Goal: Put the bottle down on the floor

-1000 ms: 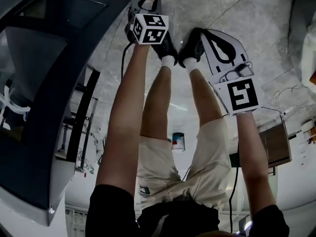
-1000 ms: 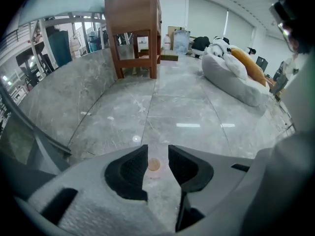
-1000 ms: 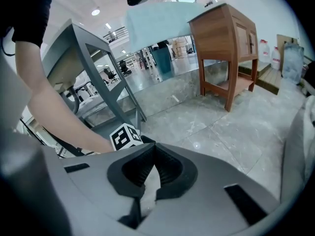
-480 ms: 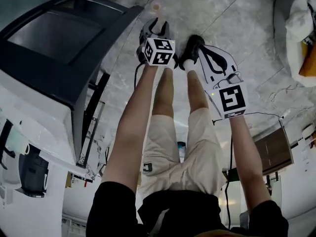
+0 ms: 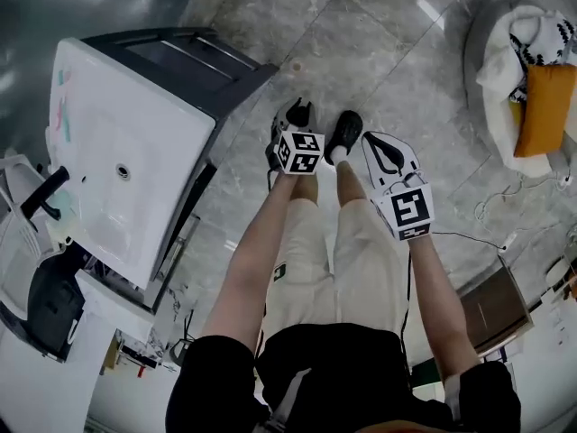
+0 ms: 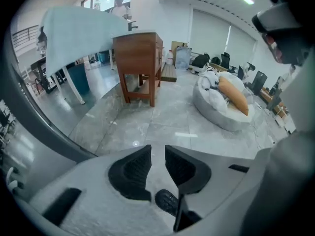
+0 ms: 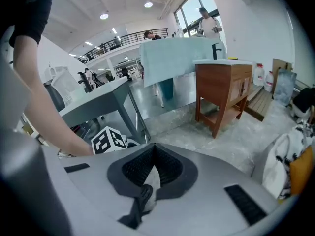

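- Bottle (image 5: 295,65): appears only as a small pale round spot in the head view, probably the top seen from above. Stands on the floor (image 5: 388,70) just ahead of the left gripper, clear of both grippers. Too small to tell material or fill.
- Handling, as a judgement: likely light, thin-walled, smooth and round, so prone to slip between pads and to tip on a narrow base. Best taken across the body below the shoulder, with a moderate squeeze. Seems set down as the task asks.
- Left gripper (image 5: 297,108) (image 6: 157,150): pale grey moulded shell, black ribbed pads. Jaws closing, a narrow gap between them, nothing in it but bare floor beyond.
- Right gripper (image 5: 377,142) (image 7: 153,146): same shell and ribbed pads. Jaws together at the tips, holding nothing, hanging well apart from the bottle.
- Floor: grey veined stone tiles, polished and reflective, hard and probably slick under a round base.
- Shoes (image 5: 345,133): dark, matt, between the two grippers.
- White-topped stand (image 5: 126,179): flat glossy top, dark frame, to the left.
- Beanbag seat (image 5: 491,70): soft, pale and slumped, bearing an orange cushion (image 5: 541,106).
- Wooden cabinet (image 6: 140,58): reddish-brown, square, on legs, well off across the room.
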The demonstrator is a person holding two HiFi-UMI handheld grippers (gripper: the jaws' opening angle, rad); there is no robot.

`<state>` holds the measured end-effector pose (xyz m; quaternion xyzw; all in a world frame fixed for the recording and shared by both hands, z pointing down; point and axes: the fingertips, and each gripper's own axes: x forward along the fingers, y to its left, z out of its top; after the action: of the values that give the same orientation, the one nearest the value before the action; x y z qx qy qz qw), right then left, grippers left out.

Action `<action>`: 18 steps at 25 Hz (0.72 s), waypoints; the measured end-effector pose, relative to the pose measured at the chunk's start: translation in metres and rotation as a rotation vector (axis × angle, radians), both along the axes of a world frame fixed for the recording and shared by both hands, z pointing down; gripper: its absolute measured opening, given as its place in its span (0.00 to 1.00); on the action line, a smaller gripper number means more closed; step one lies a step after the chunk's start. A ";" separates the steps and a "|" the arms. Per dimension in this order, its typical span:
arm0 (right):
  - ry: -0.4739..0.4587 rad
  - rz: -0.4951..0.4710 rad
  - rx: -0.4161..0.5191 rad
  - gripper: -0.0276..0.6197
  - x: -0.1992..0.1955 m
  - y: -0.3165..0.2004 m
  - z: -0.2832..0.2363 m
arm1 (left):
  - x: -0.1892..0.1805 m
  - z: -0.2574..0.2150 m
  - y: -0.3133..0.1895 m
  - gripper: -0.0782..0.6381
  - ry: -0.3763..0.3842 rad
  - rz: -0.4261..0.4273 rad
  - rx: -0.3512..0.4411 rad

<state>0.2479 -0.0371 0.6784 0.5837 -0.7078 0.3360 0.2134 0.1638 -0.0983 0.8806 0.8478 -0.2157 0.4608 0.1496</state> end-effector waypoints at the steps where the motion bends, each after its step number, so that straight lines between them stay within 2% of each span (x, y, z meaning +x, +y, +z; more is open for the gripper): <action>1: 0.005 0.002 0.009 0.05 0.000 0.002 -0.013 | -0.002 -0.012 0.000 0.25 0.004 -0.007 0.007; 8: 0.060 0.018 0.070 0.05 0.008 0.011 -0.095 | 0.000 -0.107 0.000 0.24 0.080 -0.052 0.063; 11: 0.080 0.033 0.101 0.05 0.007 0.012 -0.122 | 0.001 -0.144 0.001 0.20 0.129 -0.065 0.094; 18: 0.101 0.023 0.166 0.05 -0.001 0.019 -0.184 | -0.008 -0.219 0.010 0.16 0.213 -0.124 0.109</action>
<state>0.2464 -0.0179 0.4945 0.6237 -0.7147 0.2488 0.1957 0.1558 -0.0881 0.6619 0.8837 -0.2754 0.3459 0.1536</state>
